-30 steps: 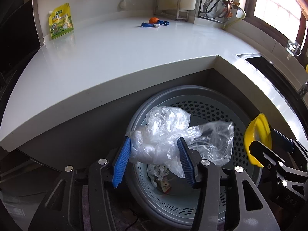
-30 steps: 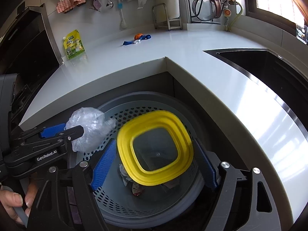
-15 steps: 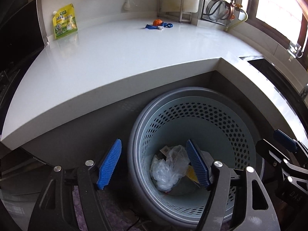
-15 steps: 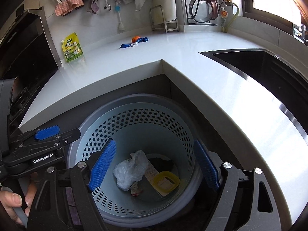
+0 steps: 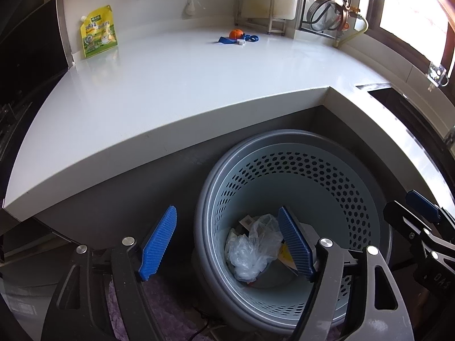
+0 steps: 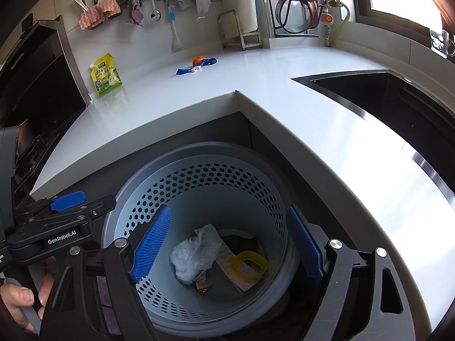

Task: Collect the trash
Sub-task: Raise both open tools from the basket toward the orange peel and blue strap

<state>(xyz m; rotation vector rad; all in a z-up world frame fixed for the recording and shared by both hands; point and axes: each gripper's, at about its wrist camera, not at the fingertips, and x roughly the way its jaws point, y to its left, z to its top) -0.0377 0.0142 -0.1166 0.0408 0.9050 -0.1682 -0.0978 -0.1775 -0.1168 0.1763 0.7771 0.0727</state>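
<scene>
Both loads dropped since a second ago: plastic bag point(image 5: 251, 248) and yellow ring point(image 6: 249, 265) now lie at the bottom of the perforated bin point(image 5: 327, 176) under the desk point(image 5: 170, 91). Left tongs point(image 5: 227, 245) opening, empty. Right tongs point(image 6: 227, 245) spread wide, empty.

Home kitchen, countertop point(image 6: 256, 85), sink point(image 6: 384, 99), hanging utensils point(image 6: 153, 2)

Crumpled clear plastic bag point(image 6: 196, 253) and yellow ring lid point(image 6: 249, 265) (lying flat) at perforated bin point(image 6: 241, 187) bottom
</scene>
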